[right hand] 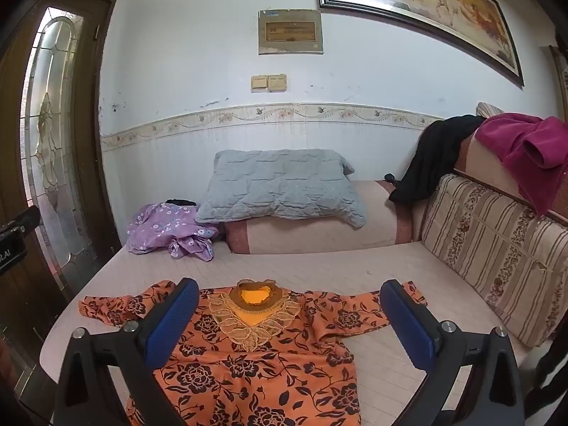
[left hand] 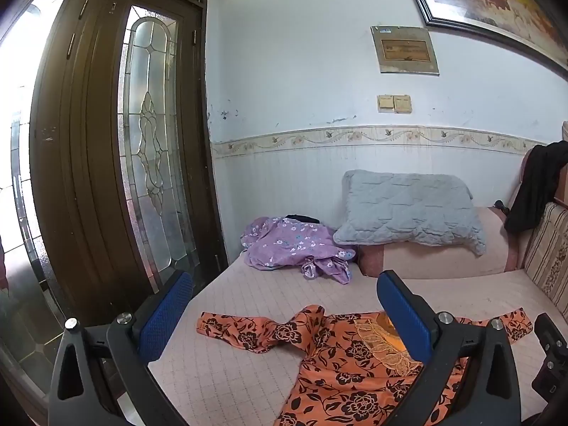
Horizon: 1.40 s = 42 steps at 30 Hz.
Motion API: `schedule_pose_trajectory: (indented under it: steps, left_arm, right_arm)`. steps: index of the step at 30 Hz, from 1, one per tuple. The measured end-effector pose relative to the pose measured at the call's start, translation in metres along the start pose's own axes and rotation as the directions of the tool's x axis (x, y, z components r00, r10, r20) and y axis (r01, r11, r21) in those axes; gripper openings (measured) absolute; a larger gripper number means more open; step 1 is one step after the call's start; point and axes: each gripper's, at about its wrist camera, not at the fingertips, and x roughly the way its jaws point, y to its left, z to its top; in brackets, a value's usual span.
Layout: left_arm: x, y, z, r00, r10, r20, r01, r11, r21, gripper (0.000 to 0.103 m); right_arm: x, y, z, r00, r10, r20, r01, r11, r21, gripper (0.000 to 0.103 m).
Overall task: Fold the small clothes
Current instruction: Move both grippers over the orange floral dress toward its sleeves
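Note:
An orange top with dark flowers (right hand: 255,362) lies flat on the pale mattress (right hand: 319,269), face up, collar towards the wall, both sleeves spread sideways. In the left wrist view the same orange top (left hand: 340,365) shows its left sleeve rumpled. My left gripper (left hand: 284,298) hovers open above the top's left half, nothing between its blue pads. My right gripper (right hand: 289,305) hangs open over the collar and chest, also holding nothing. A crumpled lilac floral garment (right hand: 167,230) sits at the far left of the mattress.
A grey quilted pillow (right hand: 280,188) rests on a bolster (right hand: 319,234) by the wall. A striped cushion (right hand: 497,262) lines the right side, with a black cloth (right hand: 433,163) and a magenta cloth (right hand: 532,149) draped above. A glazed wooden door (left hand: 106,142) stands left.

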Motion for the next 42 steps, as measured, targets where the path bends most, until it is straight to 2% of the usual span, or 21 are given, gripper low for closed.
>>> schedule_pose_trajectory:
  steps: [11, 17, 20, 22, 26, 28, 31, 35, 37, 40, 42]
  left_arm:
    - [0.019, -0.006, -0.003, 1.0, -0.014, -0.027, 0.015, 1.0, 0.018, 0.103]
    - [0.046, -0.028, -0.005, 0.998, -0.029, -0.049, 0.031, 0.999, 0.036, 0.103]
    - [0.064, -0.04, -0.013, 0.995, -0.06, -0.078, 0.064, 0.997, 0.047, 0.103]
    - [0.072, -0.055, -0.021, 0.988, -0.086, -0.132, 0.093, 0.994, 0.051, 0.103]
    - [0.1, -0.086, -0.04, 0.972, -0.152, -0.18, 0.163, 0.986, 0.045, 0.103]
    - [0.113, -0.106, -0.048, 0.959, -0.176, -0.222, 0.191, 0.98, 0.051, 0.103]
    - [0.137, -0.138, -0.055, 0.946, -0.215, -0.244, 0.242, 0.966, 0.087, 0.103]
    - [0.152, -0.162, -0.063, 0.934, -0.255, -0.249, 0.293, 0.947, 0.133, 0.103]
    - [0.159, -0.166, -0.07, 0.939, -0.249, -0.237, 0.295, 0.938, 0.181, 0.103]
    - [0.175, -0.163, -0.086, 0.943, -0.225, -0.246, 0.284, 0.927, 0.244, 0.103]
    - [0.194, -0.155, -0.098, 0.95, -0.184, -0.253, 0.25, 0.932, 0.261, 0.103]
  right_arm:
    - [0.024, -0.003, -0.002, 0.999, -0.011, -0.035, 0.011, 1.0, 0.002, 0.103]
    - [0.046, -0.012, -0.004, 0.997, -0.035, -0.068, 0.036, 0.999, 0.016, 0.103]
    - [0.06, -0.018, -0.011, 0.993, -0.058, -0.099, 0.06, 0.998, 0.022, 0.103]
    - [0.07, -0.024, -0.014, 0.99, -0.063, -0.126, 0.068, 0.997, 0.03, 0.103]
    - [0.088, -0.043, -0.023, 0.981, -0.095, -0.167, 0.102, 0.994, 0.031, 0.103]
    - [0.096, -0.058, -0.028, 0.974, -0.121, -0.191, 0.13, 0.991, 0.034, 0.103]
    - [0.111, -0.091, -0.045, 0.937, -0.174, -0.304, 0.192, 0.981, 0.03, 0.103]
    - [0.127, -0.138, -0.068, 0.891, -0.234, -0.388, 0.279, 0.959, 0.061, 0.103]
    - [0.136, -0.159, -0.077, 0.874, -0.243, -0.421, 0.313, 0.944, 0.105, 0.103]
    - [0.153, -0.178, -0.089, 0.877, -0.192, -0.441, 0.298, 0.937, 0.185, 0.103]
    - [0.166, -0.184, -0.094, 0.884, -0.151, -0.443, 0.265, 0.941, 0.209, 0.103]
